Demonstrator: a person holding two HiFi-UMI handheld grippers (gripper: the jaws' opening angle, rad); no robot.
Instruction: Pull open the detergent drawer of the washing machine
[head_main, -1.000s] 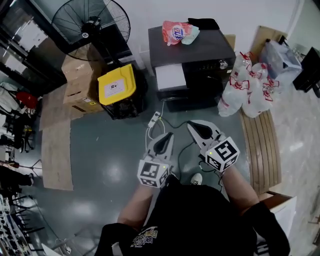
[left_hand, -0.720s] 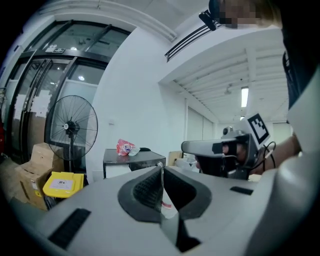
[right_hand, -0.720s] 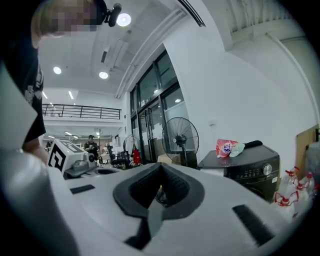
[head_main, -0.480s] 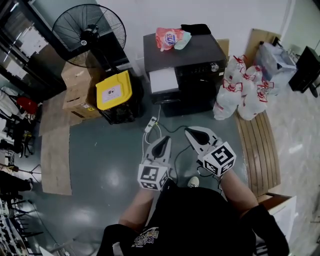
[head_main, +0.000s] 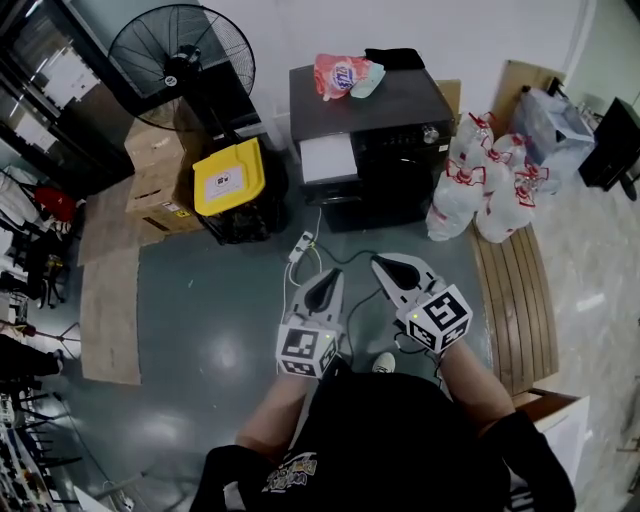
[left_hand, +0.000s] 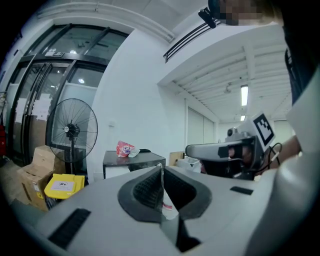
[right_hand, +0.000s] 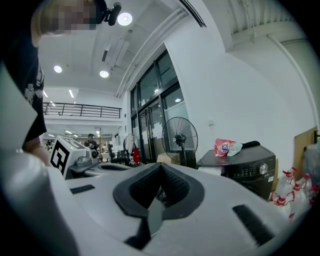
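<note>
Well short of the washer, left tool and right tool, pressed together and empty, aim at its seemingly flush drawer, beyond reach.

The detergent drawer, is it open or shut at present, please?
Shut: the white detergent drawer sits flush with the control panel beside it.

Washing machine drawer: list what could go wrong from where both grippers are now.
1. A power strip and its cables lie on the floor between the grippers and the washing machine; stepping closer could snag them.
2. The left gripper and right gripper both have jaws together, well short of the machine; one must open before reaching the white drawer front, or it will only bump it.
</note>
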